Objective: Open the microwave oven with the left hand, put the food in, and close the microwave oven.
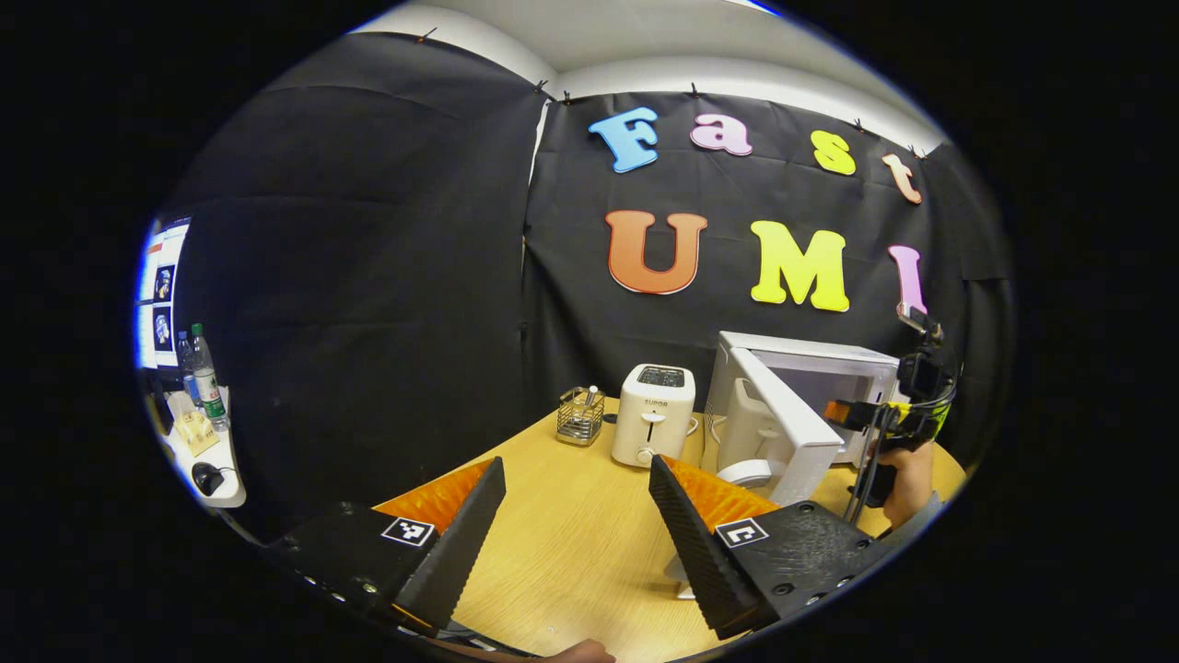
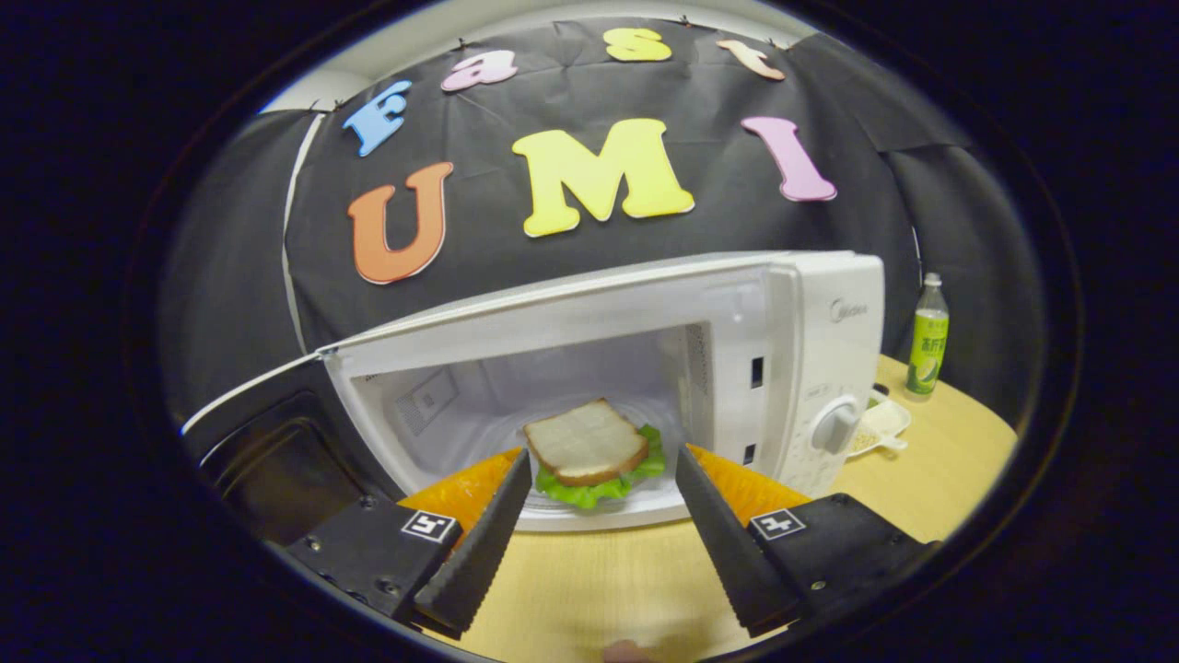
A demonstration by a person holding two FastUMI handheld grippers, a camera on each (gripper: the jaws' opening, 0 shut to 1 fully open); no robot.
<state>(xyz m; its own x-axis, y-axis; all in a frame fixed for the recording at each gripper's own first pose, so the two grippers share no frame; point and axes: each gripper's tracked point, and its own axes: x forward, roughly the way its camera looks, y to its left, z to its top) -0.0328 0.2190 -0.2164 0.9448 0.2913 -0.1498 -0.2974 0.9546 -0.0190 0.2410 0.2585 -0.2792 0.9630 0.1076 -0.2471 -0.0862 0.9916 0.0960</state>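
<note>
Sandwich lies inside the microwave, at 12 o'clock from the released right hand-held gripper. Left hand-held gripper, also spread and empty, should reach toward 2 o'clock, catch the open door and swing it shut smoothly.

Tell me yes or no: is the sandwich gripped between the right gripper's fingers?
No. In the right gripper view the sandwich lies inside the open microwave oven, and the right gripper stands open, touching nothing.
</note>
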